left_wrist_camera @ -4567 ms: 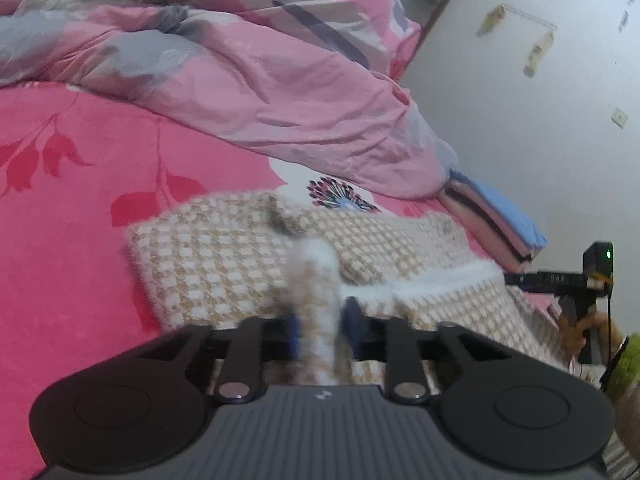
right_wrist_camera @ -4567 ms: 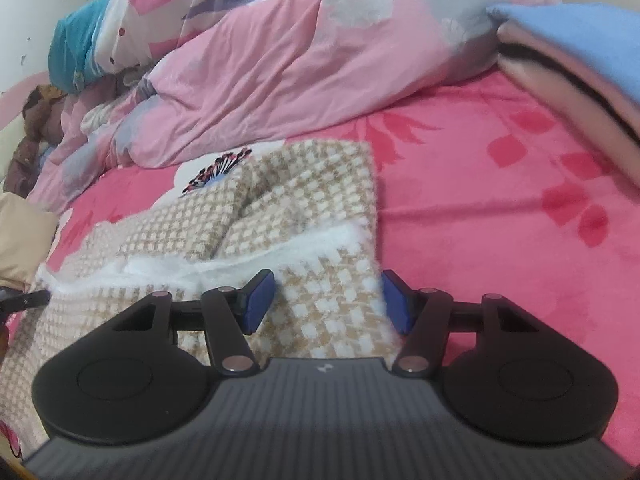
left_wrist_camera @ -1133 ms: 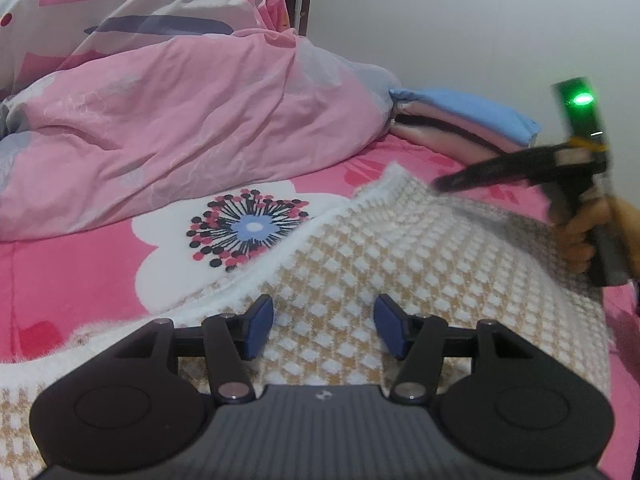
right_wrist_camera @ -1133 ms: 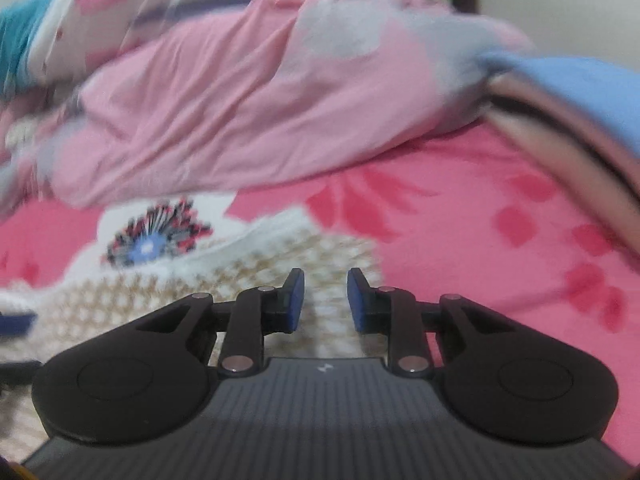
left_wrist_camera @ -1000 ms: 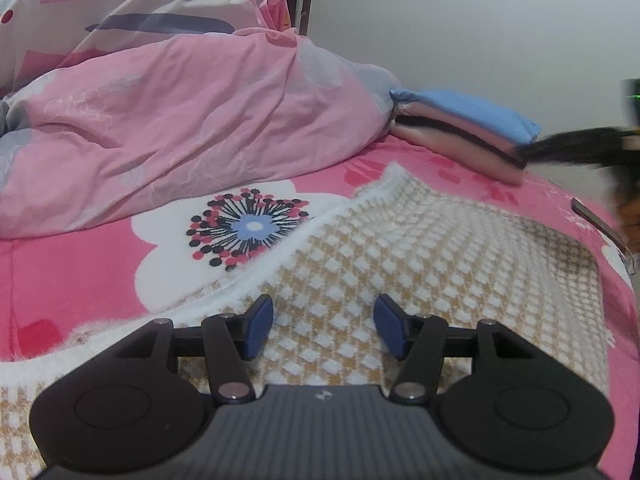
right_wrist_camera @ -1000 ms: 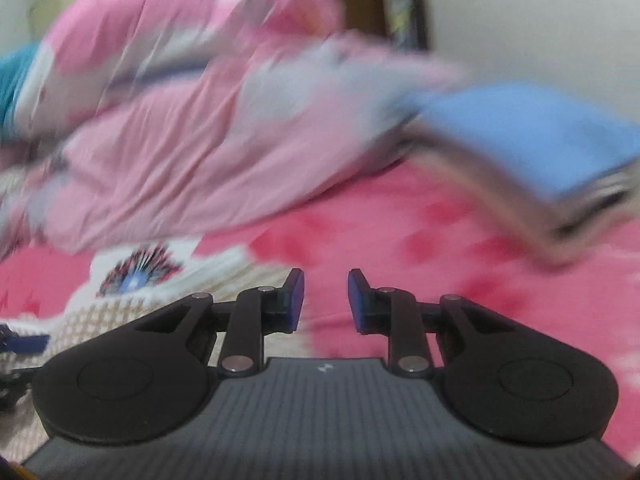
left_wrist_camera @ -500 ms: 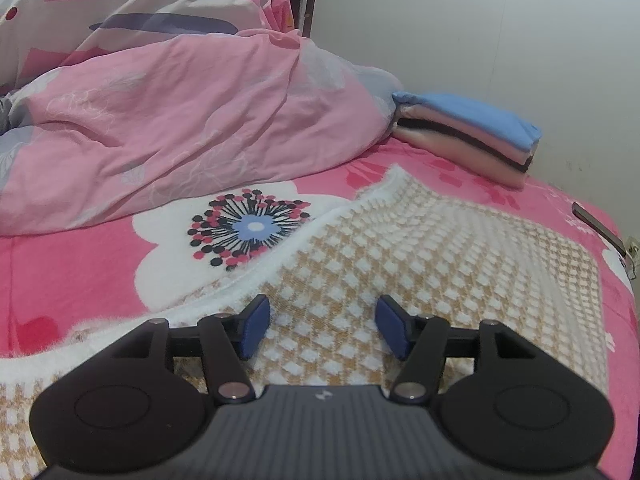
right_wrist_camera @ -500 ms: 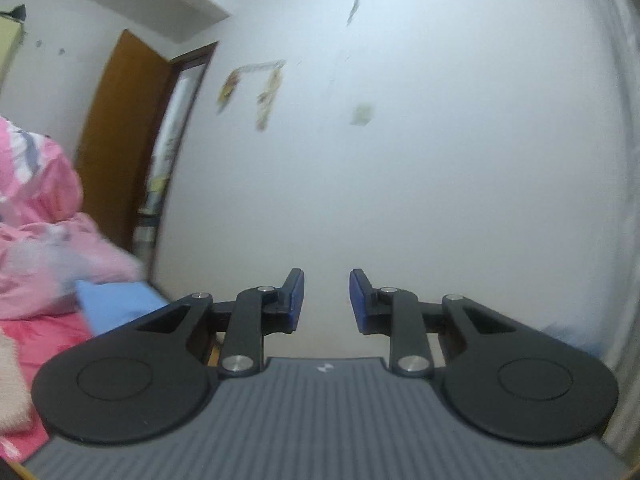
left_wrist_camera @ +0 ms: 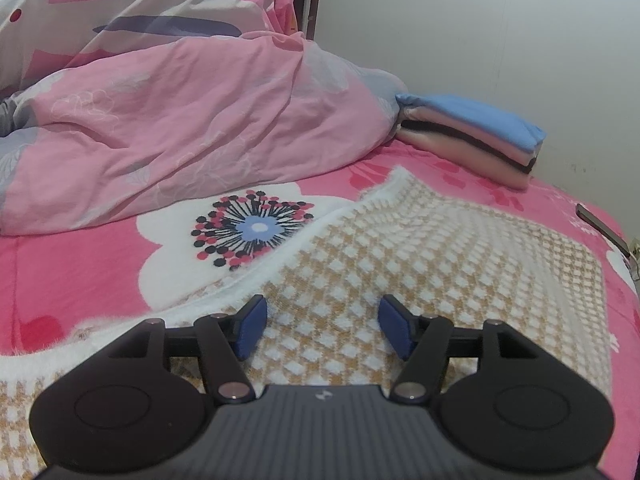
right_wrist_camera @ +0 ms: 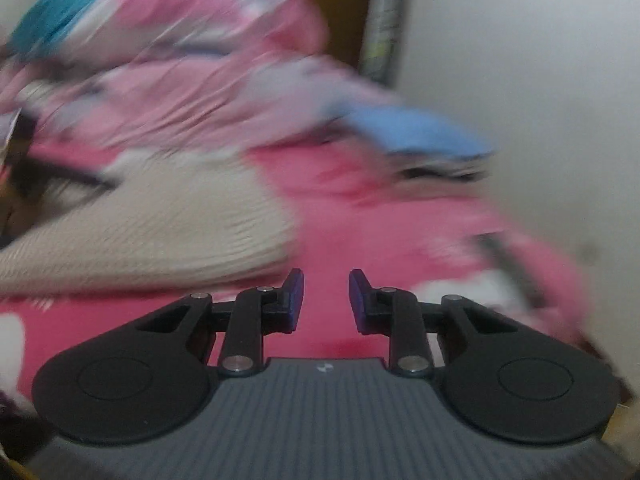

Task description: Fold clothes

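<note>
A: Left tool (left_wrist_camera: 322,330)?
B: Spread, nothing pinched, jaws just widened a bit. It hovers over the checked knit garment (left_wrist_camera: 420,264), which lies flat on the pink bed (left_wrist_camera: 72,264).
A: Right tool (right_wrist_camera: 326,300)?
B: Narrow gap, empty, above bare bed beside the garment. View's blurred. Folded stack (left_wrist_camera: 476,136) sits by the wall.

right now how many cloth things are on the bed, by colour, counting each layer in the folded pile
tan and white checked: 1, the knit garment spread out
pink floral: 1, the bunched duvet
blue: 1, top of the folded pile
pale pink or peach: 2 layers, as far as the edges show
black: 1, thin layer
total: 6
</note>
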Demonstrator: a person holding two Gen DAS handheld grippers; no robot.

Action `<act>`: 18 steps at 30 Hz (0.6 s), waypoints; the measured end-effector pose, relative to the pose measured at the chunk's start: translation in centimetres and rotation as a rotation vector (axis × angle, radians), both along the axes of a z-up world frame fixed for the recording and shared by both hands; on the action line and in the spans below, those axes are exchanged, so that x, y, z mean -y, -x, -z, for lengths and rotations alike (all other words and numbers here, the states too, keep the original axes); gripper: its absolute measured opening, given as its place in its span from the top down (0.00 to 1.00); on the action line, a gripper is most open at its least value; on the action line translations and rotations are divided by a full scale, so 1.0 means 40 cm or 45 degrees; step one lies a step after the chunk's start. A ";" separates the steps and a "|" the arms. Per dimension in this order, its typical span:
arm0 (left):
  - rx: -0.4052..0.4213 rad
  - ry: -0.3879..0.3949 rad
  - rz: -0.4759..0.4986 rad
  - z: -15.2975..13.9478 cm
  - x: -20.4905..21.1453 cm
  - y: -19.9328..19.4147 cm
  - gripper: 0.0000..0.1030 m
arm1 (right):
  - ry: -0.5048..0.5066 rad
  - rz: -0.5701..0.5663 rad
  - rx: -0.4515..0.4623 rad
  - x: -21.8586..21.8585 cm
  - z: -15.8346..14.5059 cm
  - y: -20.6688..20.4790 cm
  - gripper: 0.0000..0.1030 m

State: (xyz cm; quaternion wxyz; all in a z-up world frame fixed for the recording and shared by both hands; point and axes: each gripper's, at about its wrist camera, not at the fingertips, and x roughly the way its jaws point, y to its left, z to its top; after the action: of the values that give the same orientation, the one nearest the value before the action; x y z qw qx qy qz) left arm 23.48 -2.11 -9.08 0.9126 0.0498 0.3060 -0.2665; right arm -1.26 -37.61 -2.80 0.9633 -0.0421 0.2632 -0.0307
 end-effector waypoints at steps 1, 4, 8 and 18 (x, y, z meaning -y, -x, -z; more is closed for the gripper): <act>0.000 0.001 0.000 0.001 0.000 0.000 0.38 | -0.029 -0.050 0.000 -0.029 0.025 -0.037 0.77; 0.010 -0.003 -0.001 0.003 0.002 0.004 0.37 | -0.116 -0.199 0.000 -0.117 0.098 -0.148 0.77; 0.021 -0.009 -0.004 0.006 0.005 0.006 0.36 | -0.100 -0.390 0.029 -0.219 0.100 -0.237 0.77; 0.042 -0.010 -0.008 0.014 0.007 0.011 0.34 | 0.046 -0.540 -0.167 -0.331 0.172 -0.274 0.79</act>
State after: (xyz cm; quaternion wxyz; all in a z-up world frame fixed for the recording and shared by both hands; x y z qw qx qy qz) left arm 23.06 -2.41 -9.63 0.9182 0.0567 0.2921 -0.2616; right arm 9.72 -24.36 -9.67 0.9282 -0.1155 0.3099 0.1705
